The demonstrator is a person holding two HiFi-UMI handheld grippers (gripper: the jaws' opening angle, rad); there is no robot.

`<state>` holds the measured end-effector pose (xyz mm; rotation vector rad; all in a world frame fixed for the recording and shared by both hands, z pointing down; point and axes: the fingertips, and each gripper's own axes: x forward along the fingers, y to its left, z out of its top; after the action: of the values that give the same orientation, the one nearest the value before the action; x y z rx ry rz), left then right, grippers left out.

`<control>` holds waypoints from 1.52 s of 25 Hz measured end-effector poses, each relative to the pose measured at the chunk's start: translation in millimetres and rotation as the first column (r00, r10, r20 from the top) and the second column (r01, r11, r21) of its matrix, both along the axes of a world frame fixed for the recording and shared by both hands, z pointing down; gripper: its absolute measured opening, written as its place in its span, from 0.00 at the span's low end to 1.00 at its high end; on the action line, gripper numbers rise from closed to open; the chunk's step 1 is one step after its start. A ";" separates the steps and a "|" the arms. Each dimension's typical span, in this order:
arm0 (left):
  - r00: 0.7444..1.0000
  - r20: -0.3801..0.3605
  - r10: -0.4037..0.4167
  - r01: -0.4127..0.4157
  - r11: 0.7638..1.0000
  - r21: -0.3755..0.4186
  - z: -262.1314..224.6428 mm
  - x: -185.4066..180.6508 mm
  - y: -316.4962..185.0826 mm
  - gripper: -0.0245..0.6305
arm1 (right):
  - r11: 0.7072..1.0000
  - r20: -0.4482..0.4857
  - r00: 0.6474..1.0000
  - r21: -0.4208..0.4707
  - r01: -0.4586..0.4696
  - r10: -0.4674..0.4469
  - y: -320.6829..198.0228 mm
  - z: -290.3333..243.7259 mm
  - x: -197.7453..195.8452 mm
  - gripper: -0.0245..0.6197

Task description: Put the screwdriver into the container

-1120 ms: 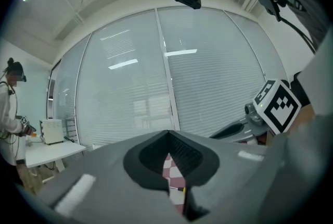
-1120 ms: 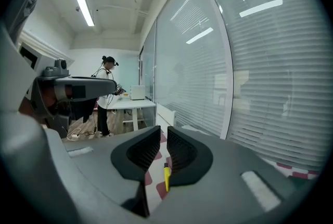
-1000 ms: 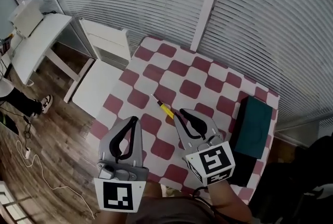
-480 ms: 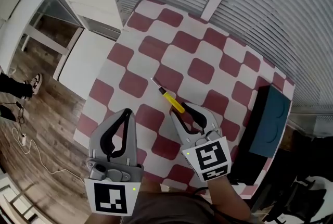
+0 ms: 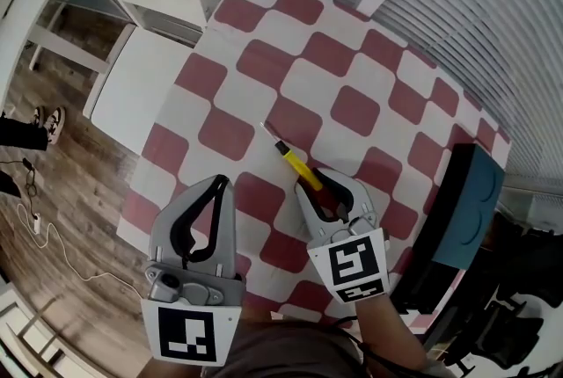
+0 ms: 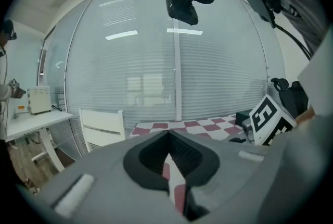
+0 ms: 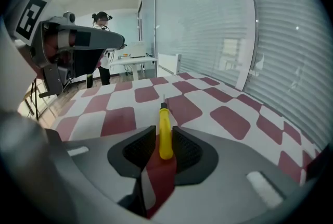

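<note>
Right tool [image 5: 327, 188], closing yet unclenched, straddles screwdriver [image 5: 299, 167]; left tool [image 5: 220, 181] clenched empty; container [image 5: 462, 209] well apart.

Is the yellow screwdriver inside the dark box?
No, the screwdriver lies on the checkered table, well apart from the box at the table's edge.

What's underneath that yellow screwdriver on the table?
The red-and-white checkered tablecloth; the screwdriver lies flat on it. Its handle end sits between the right gripper's jaws, which have just been closing, not visibly gripping. The tabletop beneath the cloth is covered.
</note>
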<state>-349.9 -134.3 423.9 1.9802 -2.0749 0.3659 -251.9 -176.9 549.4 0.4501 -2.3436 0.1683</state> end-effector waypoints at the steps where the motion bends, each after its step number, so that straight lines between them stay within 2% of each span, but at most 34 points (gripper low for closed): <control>1: 1.000 -0.001 0.001 -0.001 1.000 -0.001 0.1 -0.3 0.6 0.04 | 1.000 -0.006 1.000 -0.001 -0.005 0.005 -0.7 1.0 0.4 0.22; 7: 1.000 0.005 -0.008 0.008 1.000 0.010 -8.2 -3.1 6.9 0.04 | 0.999 -0.072 0.997 -0.035 -0.010 0.008 -1.7 9.1 0.4 0.21; 15: 1.000 0.012 -0.019 0.019 1.000 0.022 -15.9 -7.6 12.3 0.04 | 0.999 -0.066 0.998 -0.047 0.012 -0.015 -1.8 8.3 0.1 0.19; 19: 1.000 0.026 -0.006 0.005 0.999 0.031 -22.3 -7.4 13.5 0.04 | 0.998 0.003 1.000 -0.052 -0.029 0.030 -6.0 -0.8 2.5 0.19; 26: 0.998 0.050 0.031 -0.035 0.996 0.081 -48.4 2.0 8.8 0.04 | 0.993 0.126 0.985 0.013 -0.118 0.115 -13.2 -53.5 11.5 0.19; 33: 0.995 0.087 0.058 -0.073 0.981 0.179 -97.9 43.1 16.3 0.04 | 0.979 0.270 0.948 0.069 -0.192 0.167 -1.9 -139.4 47.6 0.19; 38: 0.993 0.082 0.079 -0.100 0.952 0.290 -140.8 83.1 16.8 0.04 | 0.964 0.362 0.918 0.141 -0.227 0.163 10.1 -209.6 83.0 0.19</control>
<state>-266.8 -117.5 283.1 2.2655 -2.1950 0.1493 -168.9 -166.8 339.8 0.8034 -2.6708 0.1387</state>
